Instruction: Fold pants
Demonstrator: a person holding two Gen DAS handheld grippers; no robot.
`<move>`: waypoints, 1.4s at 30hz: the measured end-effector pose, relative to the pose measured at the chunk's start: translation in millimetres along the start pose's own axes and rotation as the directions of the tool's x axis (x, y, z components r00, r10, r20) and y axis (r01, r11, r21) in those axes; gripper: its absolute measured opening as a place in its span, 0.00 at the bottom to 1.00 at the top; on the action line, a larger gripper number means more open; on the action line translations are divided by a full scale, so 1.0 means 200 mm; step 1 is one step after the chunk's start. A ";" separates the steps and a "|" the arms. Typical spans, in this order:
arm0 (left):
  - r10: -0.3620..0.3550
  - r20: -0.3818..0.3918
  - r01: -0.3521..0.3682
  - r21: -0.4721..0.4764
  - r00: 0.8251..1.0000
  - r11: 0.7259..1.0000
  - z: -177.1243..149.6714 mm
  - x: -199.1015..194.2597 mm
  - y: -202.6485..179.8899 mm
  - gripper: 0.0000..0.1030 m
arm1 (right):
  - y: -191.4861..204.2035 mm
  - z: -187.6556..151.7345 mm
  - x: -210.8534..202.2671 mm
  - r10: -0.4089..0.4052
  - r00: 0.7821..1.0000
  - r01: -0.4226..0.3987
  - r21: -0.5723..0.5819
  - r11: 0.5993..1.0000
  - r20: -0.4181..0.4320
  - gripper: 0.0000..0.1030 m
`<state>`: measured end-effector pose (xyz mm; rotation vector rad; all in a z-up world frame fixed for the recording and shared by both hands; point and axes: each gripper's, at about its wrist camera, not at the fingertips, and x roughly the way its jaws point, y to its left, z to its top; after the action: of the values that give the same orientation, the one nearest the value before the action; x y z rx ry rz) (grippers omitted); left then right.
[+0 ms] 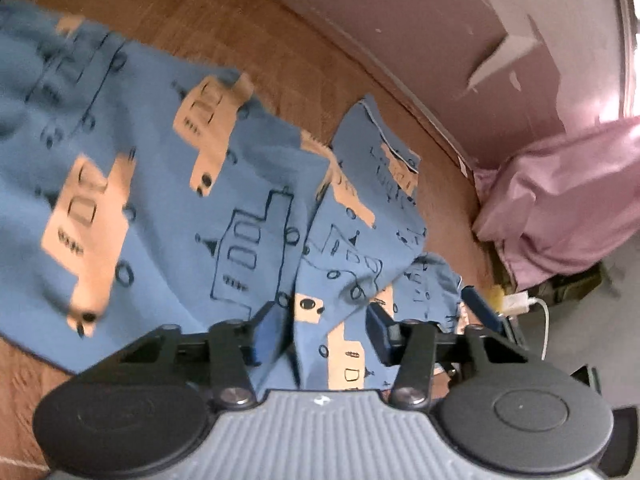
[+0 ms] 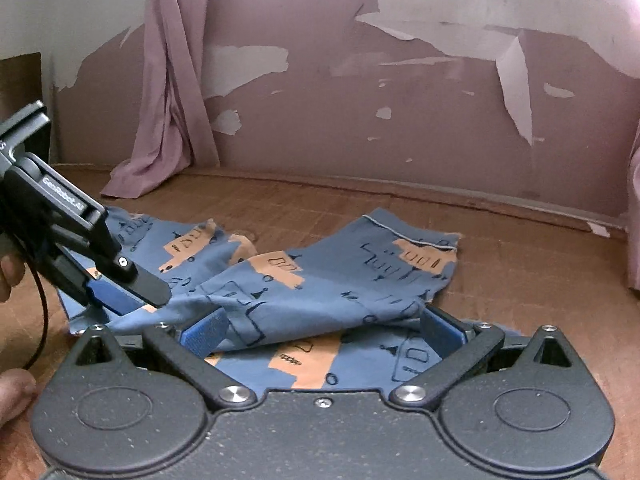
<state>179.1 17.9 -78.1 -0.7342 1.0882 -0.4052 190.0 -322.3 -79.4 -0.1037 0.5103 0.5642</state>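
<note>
Blue pants printed with tan and outlined trucks lie rumpled on a brown wooden surface. One leg is folded over, its hem at the far right. My left gripper hangs low over the near edge of the cloth, its blue pads apart with fabric lying between them. In the right wrist view the left gripper comes in from the left, touching the pants. My right gripper is wide open, and a fold of the pants drapes between its fingers. One right finger shows in the left wrist view.
A mauve wall with peeling paint rises behind the surface. A pink curtain hangs down at the back left, and pink cloth is bunched at the right. A white plug and cable lie beyond the surface's edge. A person's hand holds the left gripper.
</note>
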 end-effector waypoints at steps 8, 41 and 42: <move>-0.033 0.010 0.033 -0.021 0.999 0.999 0.00 0.01 0.02 0.22 | -0.01 -0.01 0.01 0.005 1.000 -0.004 0.034 0.999 -0.012 0.99; 0.052 0.061 -0.065 0.242 0.997 0.968 -0.03 -0.01 -0.10 0.01 | -0.03 0.69 1.18 -0.111 0.831 0.249 0.186 0.951 -0.546 0.23; 0.051 0.060 -0.065 0.242 0.997 0.968 -0.03 -0.01 -0.10 0.01 | -0.02 0.68 1.17 -0.129 0.830 0.257 0.166 0.952 -0.542 0.17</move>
<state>173.5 3.9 -64.2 -0.4915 0.9865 -0.4577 421.3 -180.5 -75.3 -0.0846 1.0892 0.2620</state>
